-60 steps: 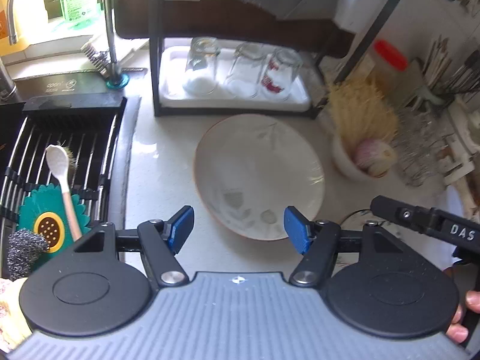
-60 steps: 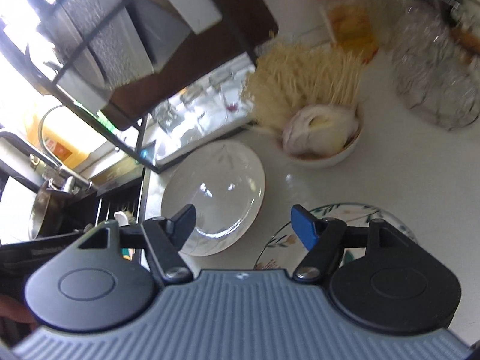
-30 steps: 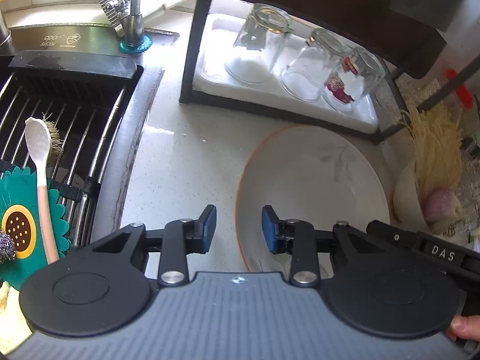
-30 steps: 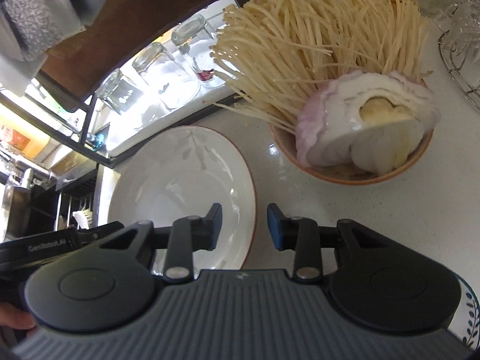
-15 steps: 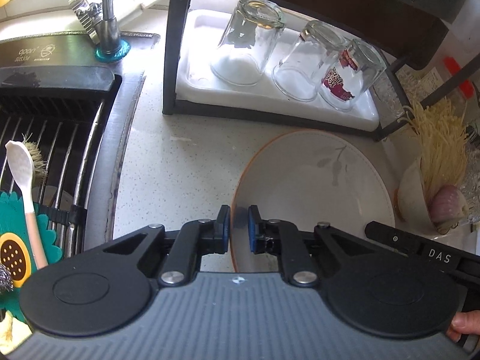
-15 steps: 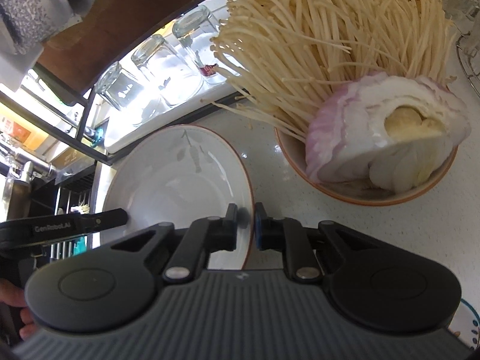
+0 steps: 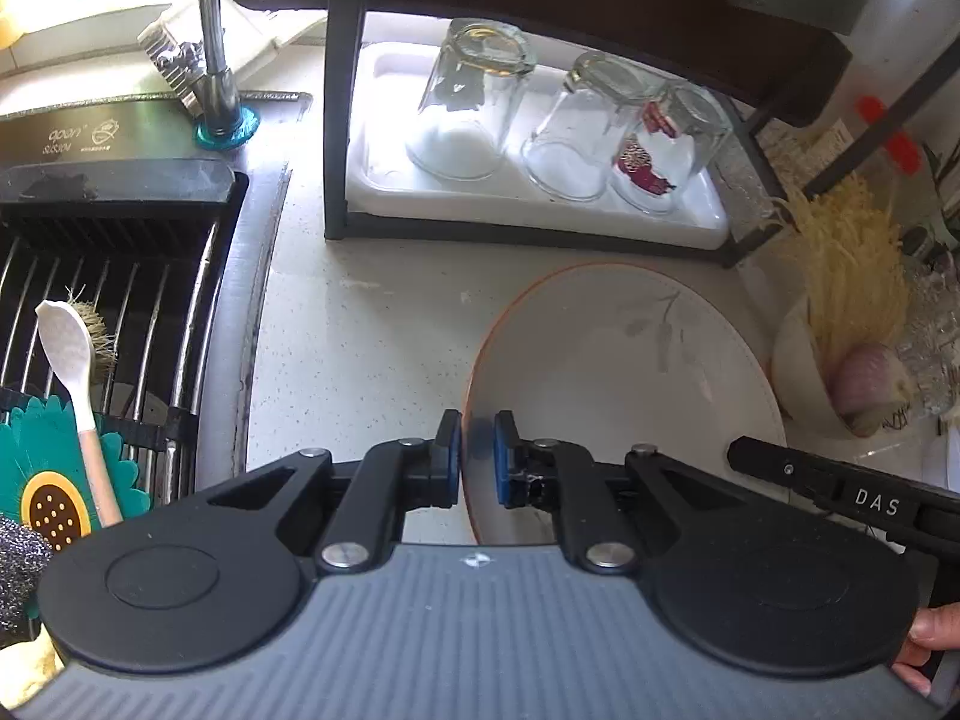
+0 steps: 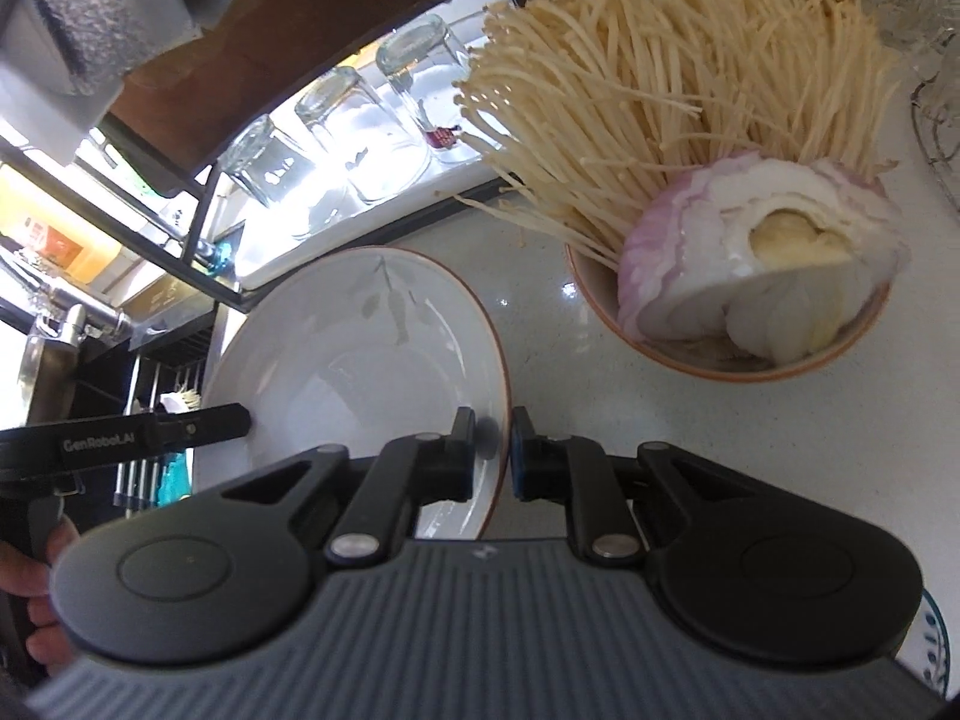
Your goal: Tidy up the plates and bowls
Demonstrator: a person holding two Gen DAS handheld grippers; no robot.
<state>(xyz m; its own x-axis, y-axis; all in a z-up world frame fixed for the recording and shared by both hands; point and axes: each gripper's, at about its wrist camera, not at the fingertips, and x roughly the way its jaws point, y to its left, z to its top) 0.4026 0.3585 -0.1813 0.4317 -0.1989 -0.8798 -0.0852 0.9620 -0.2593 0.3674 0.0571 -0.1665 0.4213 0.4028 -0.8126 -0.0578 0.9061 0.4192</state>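
Both claws narrowed since earlier: left claw (image 7: pixel 478 450), right claw (image 8: pixel 492 450) pinch one plate (image 7: pixel 630 372) rim; three glasses (image 7: pixel 564 138) behind.

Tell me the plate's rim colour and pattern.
Orange-brown rim on the white plate, with grey leaf sprigs; clearest in the right wrist view.

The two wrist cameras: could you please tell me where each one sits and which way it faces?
Left wrist: sits on the left gripper, facing the glass rack; jaws closed on the plate at its left rim; the right gripper's handle and fingertips show.
Right wrist: sits on the right gripper, facing the bowl of mushrooms and onion; jaws closed on the plate's right rim.
Shared: plate, glasses, bowl.
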